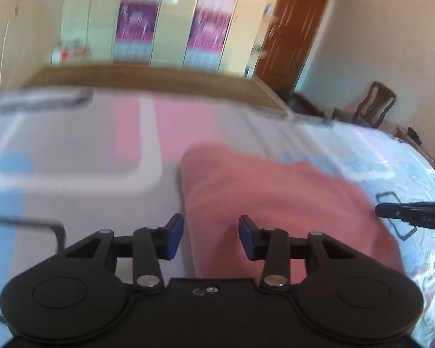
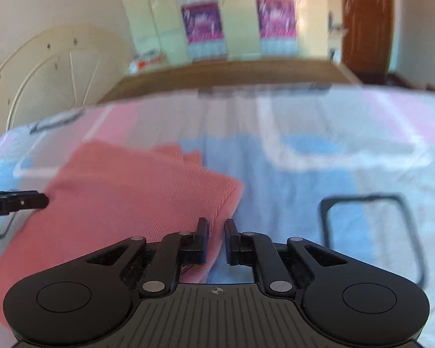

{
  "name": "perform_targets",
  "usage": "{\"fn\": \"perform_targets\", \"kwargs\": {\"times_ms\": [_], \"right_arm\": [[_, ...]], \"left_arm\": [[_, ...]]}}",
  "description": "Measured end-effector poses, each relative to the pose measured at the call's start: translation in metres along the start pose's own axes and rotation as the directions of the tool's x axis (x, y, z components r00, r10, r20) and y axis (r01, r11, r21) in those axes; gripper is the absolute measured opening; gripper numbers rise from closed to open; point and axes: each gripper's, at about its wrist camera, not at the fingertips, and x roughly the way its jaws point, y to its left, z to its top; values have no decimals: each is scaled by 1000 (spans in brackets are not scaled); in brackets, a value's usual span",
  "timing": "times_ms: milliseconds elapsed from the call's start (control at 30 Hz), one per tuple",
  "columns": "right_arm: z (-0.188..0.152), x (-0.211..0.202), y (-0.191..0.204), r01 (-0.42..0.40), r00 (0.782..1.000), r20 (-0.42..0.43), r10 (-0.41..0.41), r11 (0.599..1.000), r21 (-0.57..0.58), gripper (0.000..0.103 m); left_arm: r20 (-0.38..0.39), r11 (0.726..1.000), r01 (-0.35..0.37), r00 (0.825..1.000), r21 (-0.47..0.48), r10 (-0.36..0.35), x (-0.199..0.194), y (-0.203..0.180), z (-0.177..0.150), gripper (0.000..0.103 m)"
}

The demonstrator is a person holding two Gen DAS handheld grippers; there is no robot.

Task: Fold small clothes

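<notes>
A salmon-pink garment lies folded on the patterned bedsheet. My left gripper hovers over its near left edge. The blue pads stand apart and press on nothing, so it is open. In the right wrist view the same garment fills the left half. My right gripper is at its near right hem, with only a narrow gap between the jaws. The hem runs into that gap, and blue sheet shows beside it. The other gripper's finger pokes in from the side of each view, the right one and the left one.
A wooden footboard bounds the far end of the bed. Behind it stand a pale wardrobe with pink and purple panels and a brown door. A wooden chair stands at the right wall. Both views are motion-blurred.
</notes>
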Motion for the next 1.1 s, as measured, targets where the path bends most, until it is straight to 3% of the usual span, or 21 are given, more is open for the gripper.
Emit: {"fn": "perform_targets", "kwargs": {"times_ms": [33, 100, 167, 200, 233, 267, 333, 433, 533, 600, 667, 733, 833, 900, 933, 967, 1000, 1033, 1100], "right_arm": [[1, -8, 5, -2, 1000, 26, 2, 1000, -13, 13], [4, -13, 19, -43, 998, 33, 44, 998, -56, 12], [4, -1, 33, -30, 999, 6, 31, 994, -109, 12], [3, 16, 36, -14, 999, -47, 8, 993, -119, 12], [0, 34, 37, 17, 992, -119, -32, 992, -128, 13], [-4, 38, 35, 21, 994, -103, -33, 992, -122, 13], [0, 34, 33, 17, 994, -109, -27, 996, -88, 13], [-3, -1, 35, -6, 999, -54, 2, 997, -74, 13], [-21, -38, 39, -59, 998, -41, 55, 993, -98, 13], [-39, -54, 47, -86, 995, -64, 78, 989, -120, 14], [-60, -51, 56, -61, 992, -123, 42, 986, -156, 14], [-75, -45, 56, 1, 992, -122, -23, 983, -184, 22], [-69, -63, 54, 2, 995, -95, -14, 992, -124, 24], [-69, -76, 55, -14, 998, -64, 7, 994, -109, 52], [-72, -74, 55, -21, 997, -77, 13, 994, -110, 53], [-75, -68, 54, -31, 993, -115, 18, 994, -109, 51], [-79, -61, 52, -43, 986, -168, 25, 994, -101, 30], [-87, -54, 51, -63, 973, -229, 41, 994, -90, 28], [-100, -60, 48, -55, 978, -206, 37, 995, -80, 28]], "left_arm": [[34, 1000, 13, 999, -9, -13, -2, 0, 4, 39], [24, 998, 55, 998, -32, -54, 11, -2, 15, 38], [-90, 997, 74, 993, -20, -75, 41, -9, 20, 41], [-145, 998, 66, 987, 11, -64, 56, -14, 19, 43], [-142, 998, 62, 988, 22, -59, 61, -16, 19, 44], [-153, 998, 60, 986, -26, -63, 61, -14, 24, 43], [-129, 995, 67, 989, -71, -76, 44, -12, 27, 43], [-92, 996, 80, 992, -24, -82, 0, -18, 6, 43], [-84, 997, 26, 996, 75, -20, -34, -34, -29, 43], [-106, 991, -45, 993, 128, 59, -43, -42, -58, 44], [-42, 967, -120, 990, 226, 133, -53, -59, -81, 44], [-48, 975, -122, 990, 183, 133, -62, -64, -77, 40], [-32, 990, -91, 995, 106, 95, -79, -57, -71, 40], [-67, 983, -111, 990, 146, 122, -76, -55, -76, 45], [-88, 984, -105, 989, 142, 118, -74, -52, -80, 45], [-112, 986, -99, 987, 135, 114, -68, -50, -83, 45], [-135, 986, -98, 984, 134, 116, -67, -47, -89, 46], [-147, 984, -101, 982, 144, 122, -66, -47, -95, 46], [-123, 976, -119, 982, 180, 142, -72, -52, -109, 47]]}}
